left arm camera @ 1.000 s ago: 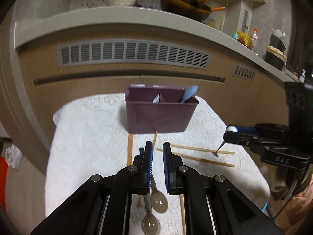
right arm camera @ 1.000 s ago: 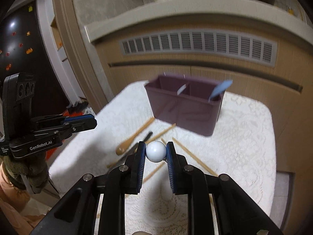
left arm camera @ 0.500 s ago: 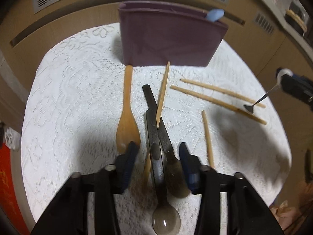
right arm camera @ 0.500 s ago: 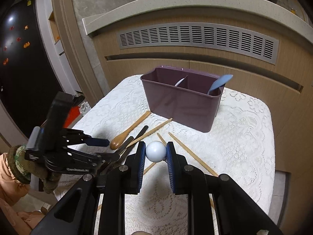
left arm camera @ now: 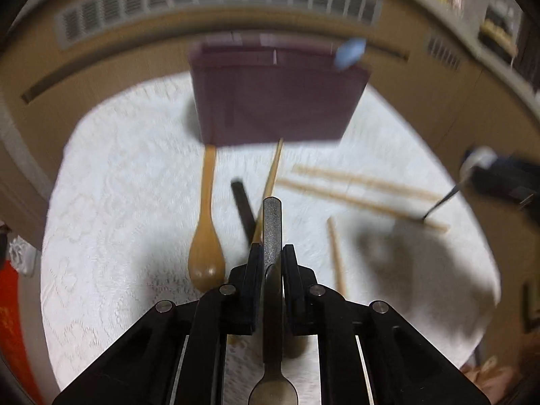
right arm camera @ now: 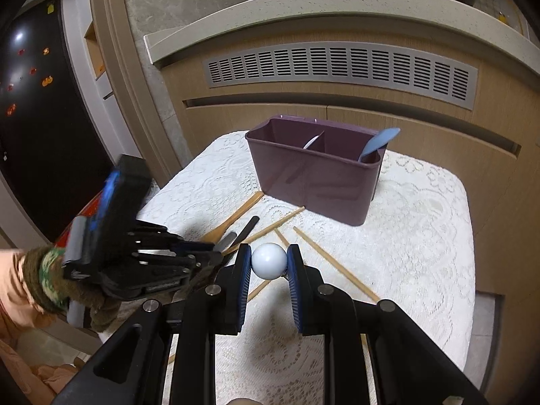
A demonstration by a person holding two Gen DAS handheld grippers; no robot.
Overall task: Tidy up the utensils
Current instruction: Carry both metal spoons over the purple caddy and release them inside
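My left gripper (left arm camera: 272, 253) is shut on a grey metal spoon (left arm camera: 272, 233), handle pointing forward, bowl toward the camera, lifted over the table. My right gripper (right arm camera: 269, 260) is shut on the white ball end of a small fork (right arm camera: 269, 260); its thin dark tines show in the left wrist view (left arm camera: 442, 202). The purple two-compartment utensil box (right arm camera: 314, 179) stands at the table's far side with a blue spoon (right arm camera: 379, 141) and a white utensil (right arm camera: 312, 141) in it. A wooden spoon (left arm camera: 206, 236), a dark spoon handle (left arm camera: 243, 206) and several chopsticks (left arm camera: 354, 187) lie on the cloth.
The small table has a white lace cloth (right arm camera: 422, 253). Wooden cabinets with a grey vent (right arm camera: 337, 67) rise just behind the box. A curved counter (right arm camera: 337, 0) above carries a bowl and pan. The left gripper body (right arm camera: 135, 256) sits left of my right gripper.
My left gripper dropped toward the table, opened around the grey spoon, then shut on it and lifted it. My right gripper keeps its hold on the fork and has barely moved.
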